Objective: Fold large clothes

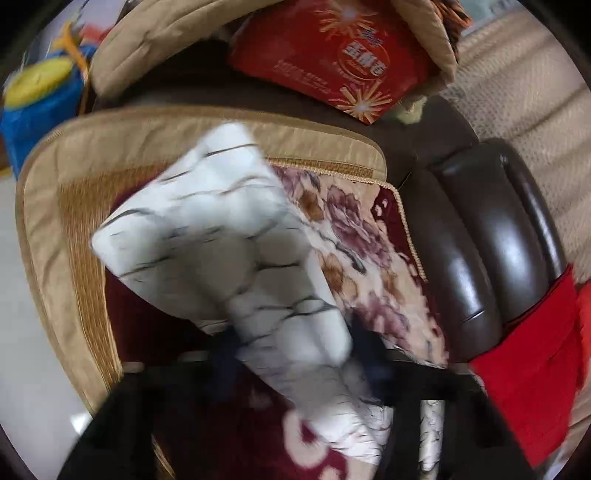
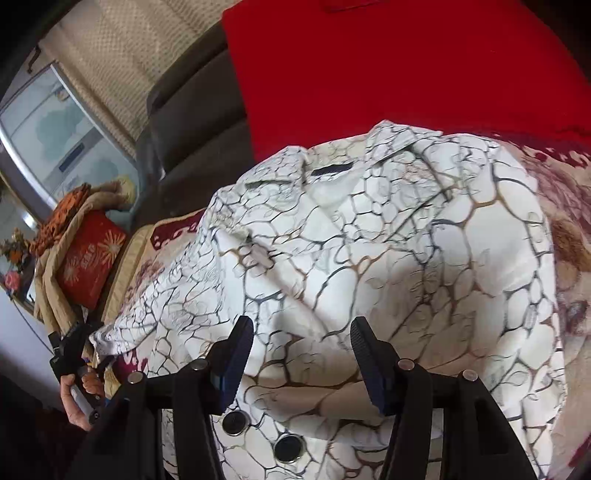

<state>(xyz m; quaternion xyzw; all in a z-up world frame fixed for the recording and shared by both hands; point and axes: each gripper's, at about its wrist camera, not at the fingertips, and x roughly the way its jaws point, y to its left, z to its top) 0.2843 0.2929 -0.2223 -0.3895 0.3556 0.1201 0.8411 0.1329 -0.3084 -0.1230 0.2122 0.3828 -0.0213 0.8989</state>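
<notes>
A white shirt with a dark crackle print lies spread on a floral sofa cover, collar toward the red cloth. In the left wrist view its sleeve runs up from between the dark fingers of my left gripper, which is shut on it; this view is blurred. In the right wrist view the left gripper shows at the far left in a hand, at the sleeve's end. My right gripper stands open just over the shirt's lower front, near two dark buttons, with the cloth lying flat between its fingers.
A red cloth lies behind the shirt's collar. A red printed bag sits under a tan cushion cover. A dark leather armrest rises on the right in the left wrist view. The floral sofa cover has a tan border.
</notes>
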